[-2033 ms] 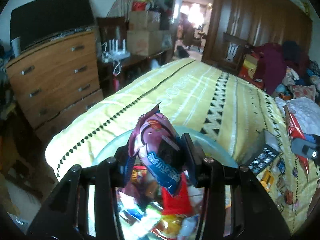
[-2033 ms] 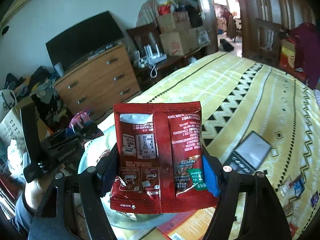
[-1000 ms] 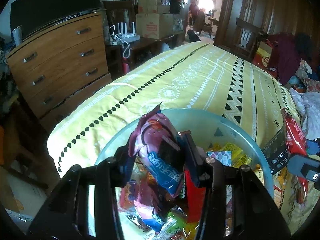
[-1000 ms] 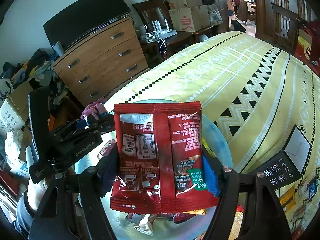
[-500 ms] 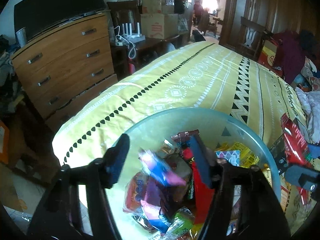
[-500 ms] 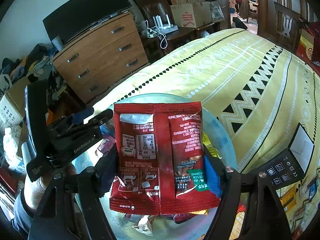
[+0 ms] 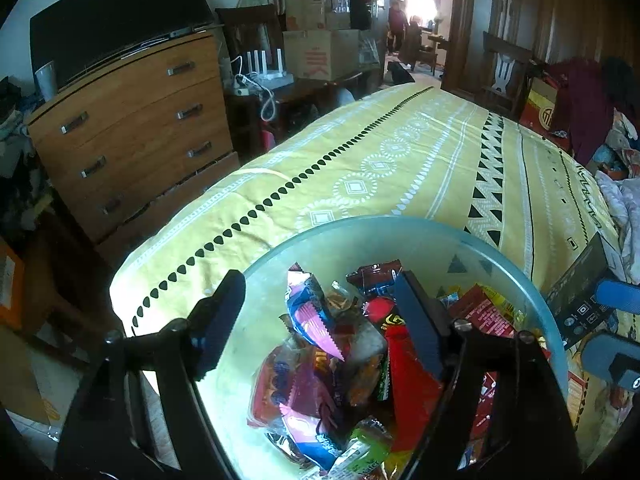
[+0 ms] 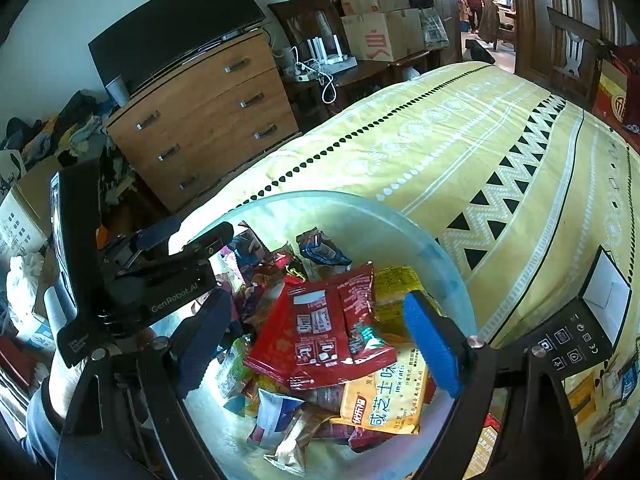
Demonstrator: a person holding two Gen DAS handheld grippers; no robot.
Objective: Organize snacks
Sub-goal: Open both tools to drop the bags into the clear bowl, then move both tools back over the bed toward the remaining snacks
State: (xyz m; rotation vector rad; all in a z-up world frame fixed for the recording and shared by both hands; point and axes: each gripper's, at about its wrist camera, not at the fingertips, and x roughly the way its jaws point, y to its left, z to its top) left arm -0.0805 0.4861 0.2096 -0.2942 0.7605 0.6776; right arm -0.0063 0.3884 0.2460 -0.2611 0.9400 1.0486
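The bowl [image 8: 440, 256]'s near rim is cut off below.

The left gripper [image 7: 320, 312] hangs tilted downward with its jaws spread wide and nothing between them. The right gripper [image 8: 316, 340] hangs likewise, jaws wide apart and empty.

My bed [image 8: 460, 136] wears a yellow patterned cover. On it, at the near corner by the dresser side, sits the pale blue bowl [image 8: 436, 252] of snacks. A black box [image 8: 576, 336] lies near the bowl toward the near edge, loose packets [image 8: 582, 398] beside it.
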